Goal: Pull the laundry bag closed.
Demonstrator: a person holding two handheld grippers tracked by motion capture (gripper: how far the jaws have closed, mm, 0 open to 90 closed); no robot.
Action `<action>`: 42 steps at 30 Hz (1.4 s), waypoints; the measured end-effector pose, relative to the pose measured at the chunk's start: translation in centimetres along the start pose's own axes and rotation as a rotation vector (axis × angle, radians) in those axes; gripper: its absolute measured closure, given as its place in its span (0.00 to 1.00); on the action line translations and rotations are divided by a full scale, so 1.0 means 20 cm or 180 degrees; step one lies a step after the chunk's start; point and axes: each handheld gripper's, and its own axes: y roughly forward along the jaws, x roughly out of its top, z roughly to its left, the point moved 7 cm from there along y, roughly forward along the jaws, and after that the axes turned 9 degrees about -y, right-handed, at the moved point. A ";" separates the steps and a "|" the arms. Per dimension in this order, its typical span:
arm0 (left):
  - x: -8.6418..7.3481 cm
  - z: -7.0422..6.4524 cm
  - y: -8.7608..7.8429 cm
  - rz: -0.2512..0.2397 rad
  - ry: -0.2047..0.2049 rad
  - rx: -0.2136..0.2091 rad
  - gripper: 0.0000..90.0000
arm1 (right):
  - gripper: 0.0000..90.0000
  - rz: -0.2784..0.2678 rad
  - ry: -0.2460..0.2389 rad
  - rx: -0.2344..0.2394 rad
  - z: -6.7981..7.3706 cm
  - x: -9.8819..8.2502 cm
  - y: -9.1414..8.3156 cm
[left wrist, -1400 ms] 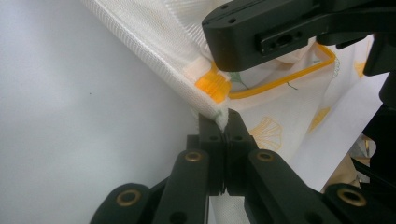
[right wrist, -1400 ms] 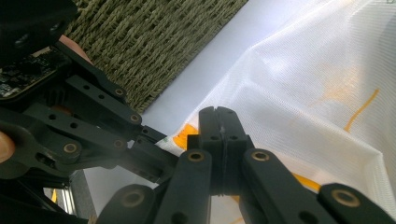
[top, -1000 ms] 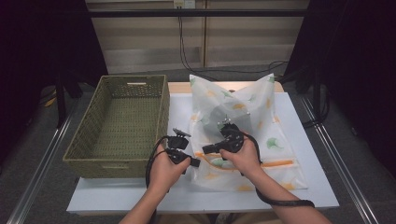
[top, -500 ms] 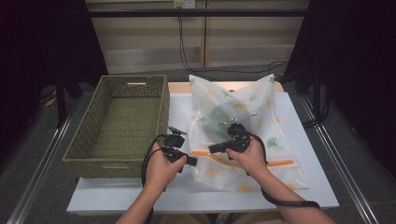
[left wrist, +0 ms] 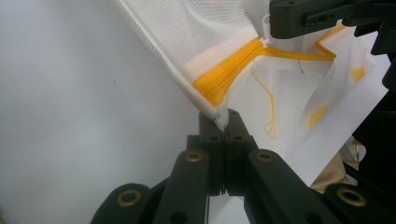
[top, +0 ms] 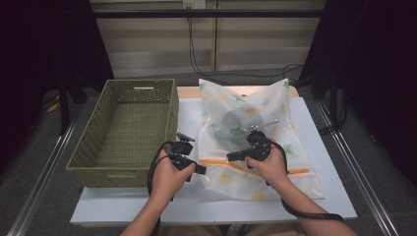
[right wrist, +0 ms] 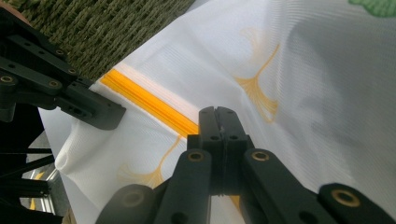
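On the table [top: 319,196], both hand-held grippers pinch the mesh bag [top: 246,113].

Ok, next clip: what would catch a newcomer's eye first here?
Probably the white mesh laundry bag with its orange zipper, lying on the white table with something dark inside. The left gripper is shut on the bag's near-left corner and the right gripper is shut at the zipper line. To the left sits an empty woven green basket.
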 end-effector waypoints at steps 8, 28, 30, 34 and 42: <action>0.00 0.00 0.00 0.0014 -0.0007 0.0005 0.99 | 1.00 0.0024 -0.0014 -0.0068 -0.02 -0.01 -0.02; 0.00 0.00 -0.01 0.0051 -0.0013 0.0004 0.99 | 1.00 0.0039 0.0038 -0.0201 -0.08 -0.07 -0.08; 0.00 -0.01 0.00 0.0065 -0.0011 -0.0024 0.99 | 1.00 0.0025 0.0032 -0.0190 -0.08 -0.07 -0.09; 0.00 -0.01 -0.01 0.0054 -0.0008 0.0015 0.99 | 1.00 0.0043 -0.0001 -0.0251 -0.08 -0.08 -0.10; -0.01 -0.01 -0.01 0.0084 0.0000 0.0014 0.99 | 1.00 0.0019 -0.0003 -0.0251 -0.08 -0.08 -0.12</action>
